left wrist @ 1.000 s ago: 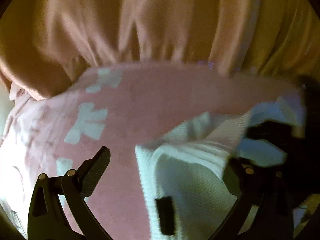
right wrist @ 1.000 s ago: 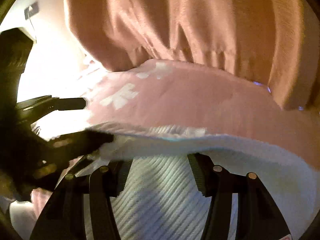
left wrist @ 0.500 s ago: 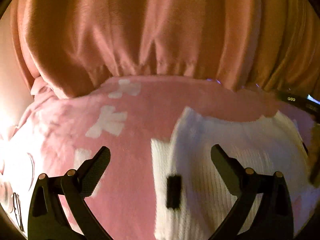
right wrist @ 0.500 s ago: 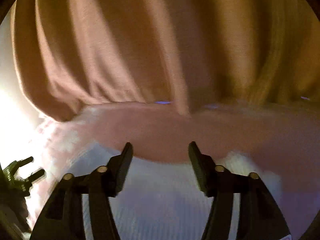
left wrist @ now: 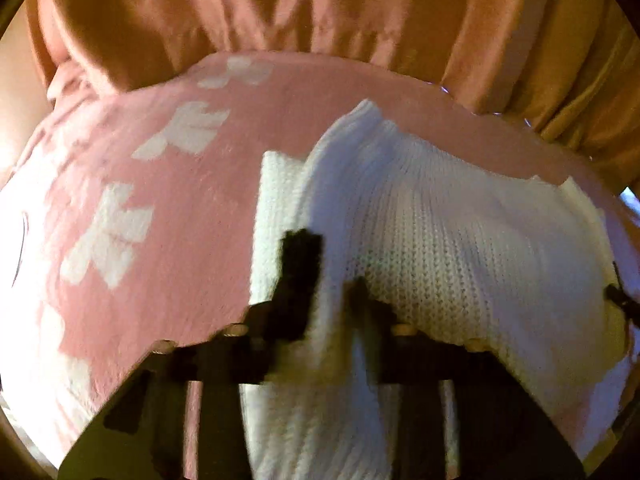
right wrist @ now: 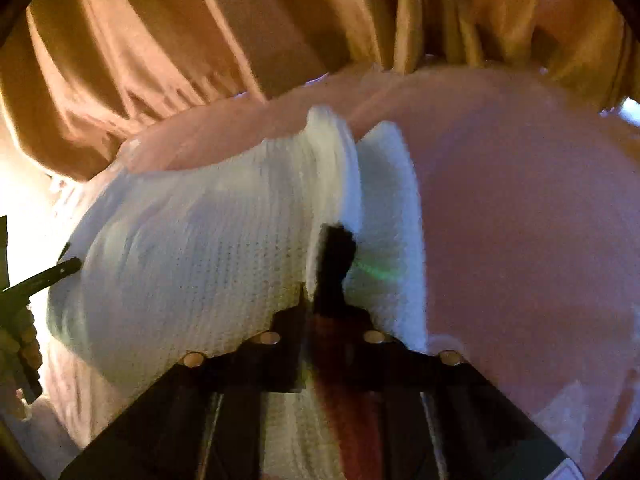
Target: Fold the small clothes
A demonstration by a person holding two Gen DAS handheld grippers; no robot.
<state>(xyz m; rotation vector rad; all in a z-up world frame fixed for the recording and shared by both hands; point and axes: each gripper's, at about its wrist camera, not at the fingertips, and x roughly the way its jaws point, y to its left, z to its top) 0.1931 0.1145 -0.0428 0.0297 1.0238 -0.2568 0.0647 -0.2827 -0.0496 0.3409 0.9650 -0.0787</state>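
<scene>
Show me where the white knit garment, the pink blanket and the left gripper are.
white knit garment (left wrist: 460, 236), left wrist view, ribbed middle.
pink blanket (left wrist: 192, 216), left wrist view, bare pink area.
left gripper (left wrist: 332, 280), left wrist view, between fingertips.

Dim warm light, blown-out glare at the left edges, soft motion blur, dark fisheye corners.

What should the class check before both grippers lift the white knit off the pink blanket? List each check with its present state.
1. Left gripper pinching the knit, jaws just closed: ok.
2. Right gripper pinching the knit's opposite edge, jaws just closed: ok.
3. Blanket not caught in either pinch: cannot tell.
4. Knit flat between the grips: not ok, it bulges.
5. Orange cloth clear of the knit: ok.
</scene>
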